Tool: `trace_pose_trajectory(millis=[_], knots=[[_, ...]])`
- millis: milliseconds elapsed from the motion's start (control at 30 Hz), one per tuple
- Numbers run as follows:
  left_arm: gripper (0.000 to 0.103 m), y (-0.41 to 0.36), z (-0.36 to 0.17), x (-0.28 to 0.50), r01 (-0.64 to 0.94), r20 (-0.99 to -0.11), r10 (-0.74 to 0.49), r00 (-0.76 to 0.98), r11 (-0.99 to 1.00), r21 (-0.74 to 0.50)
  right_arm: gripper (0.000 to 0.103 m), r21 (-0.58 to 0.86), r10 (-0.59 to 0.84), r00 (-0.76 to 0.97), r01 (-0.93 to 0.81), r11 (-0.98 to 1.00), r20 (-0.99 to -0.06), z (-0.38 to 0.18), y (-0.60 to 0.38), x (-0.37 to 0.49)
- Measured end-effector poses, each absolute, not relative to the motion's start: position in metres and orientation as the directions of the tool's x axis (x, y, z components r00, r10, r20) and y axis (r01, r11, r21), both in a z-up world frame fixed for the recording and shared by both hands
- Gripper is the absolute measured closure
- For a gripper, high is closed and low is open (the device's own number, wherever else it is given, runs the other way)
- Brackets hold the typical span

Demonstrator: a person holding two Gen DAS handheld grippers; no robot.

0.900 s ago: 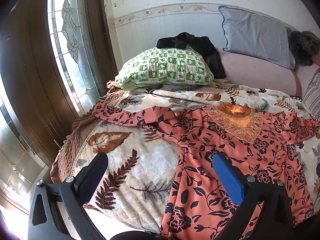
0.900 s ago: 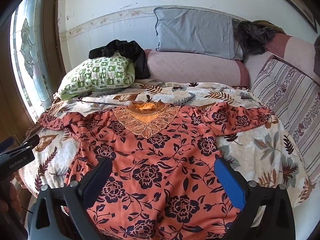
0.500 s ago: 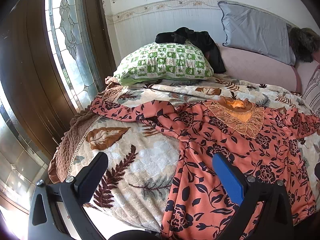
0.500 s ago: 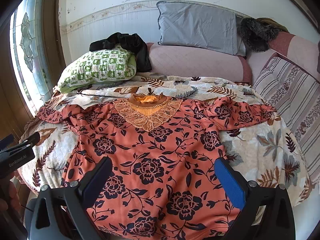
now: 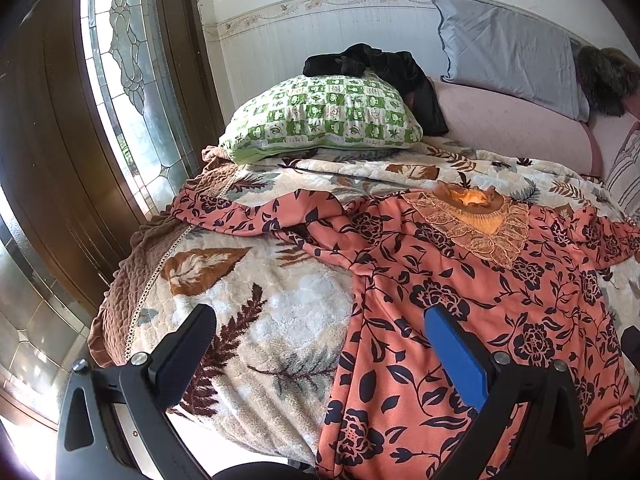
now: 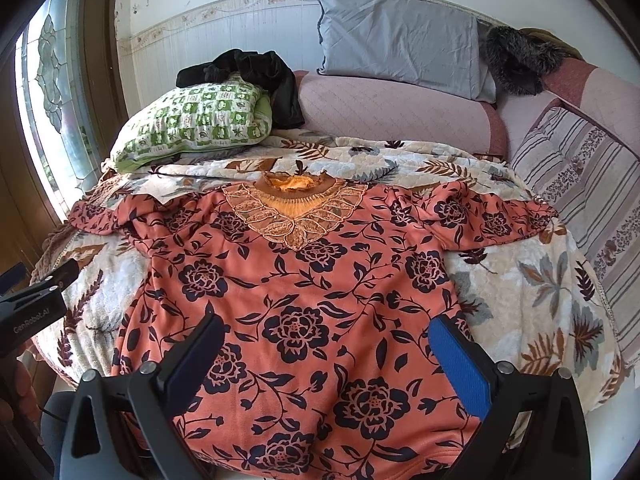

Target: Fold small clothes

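**A:** Where's the top lying?

**B:** The orange floral top (image 6: 312,292) is spread flat, front up, on the leaf-print blanket (image 6: 532,300) that covers the bed. Its lace collar (image 6: 296,212) points toward the wall and both sleeves lie out sideways. Its hem hangs over the near edge of the bed, under my grippers.

**A:** And your grippers?

**B:** Both gape wide with nothing between the pads. My right gripper (image 6: 324,352) hovers over the lower body of the top. My left gripper (image 5: 320,348) straddles the top's side edge, one finger over blanket, the blue-padded one over cloth.

**A:** Room to move?

**B:** Bare blanket lies on both sides of the top. The sleeve on the window side (image 5: 248,216) nearly reaches the blanket's brown border (image 5: 120,292), beside the leaded window (image 5: 128,80). Behind the collar there's a strip of blanket, then the green checked pillow (image 5: 324,116) and a pink bolster (image 6: 392,108).

**A:** Anything you can't make out?

**B:** The hem's far corner is hidden behind my right gripper's frame. A black garment (image 6: 260,76) is bunched behind the pillow, shape unclear. A striped cushion (image 6: 580,184) is cut off at the edge.
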State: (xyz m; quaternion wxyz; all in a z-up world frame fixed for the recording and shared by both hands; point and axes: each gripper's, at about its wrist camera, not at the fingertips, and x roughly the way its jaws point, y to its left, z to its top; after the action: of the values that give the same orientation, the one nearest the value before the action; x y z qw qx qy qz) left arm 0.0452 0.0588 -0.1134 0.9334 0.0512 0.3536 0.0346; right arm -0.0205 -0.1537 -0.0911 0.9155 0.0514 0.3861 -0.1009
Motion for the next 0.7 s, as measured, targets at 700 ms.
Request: trace_pose_trajectory(millis=[700], knots=[[0.0,0.035,-0.122,0.051,0.025,-0.673,0.077,0.735,0.99,0.141,0.0,-0.082,-0.224,0.636,0.245,0.966,-0.738,-0.103,-0.156,-0.003]])
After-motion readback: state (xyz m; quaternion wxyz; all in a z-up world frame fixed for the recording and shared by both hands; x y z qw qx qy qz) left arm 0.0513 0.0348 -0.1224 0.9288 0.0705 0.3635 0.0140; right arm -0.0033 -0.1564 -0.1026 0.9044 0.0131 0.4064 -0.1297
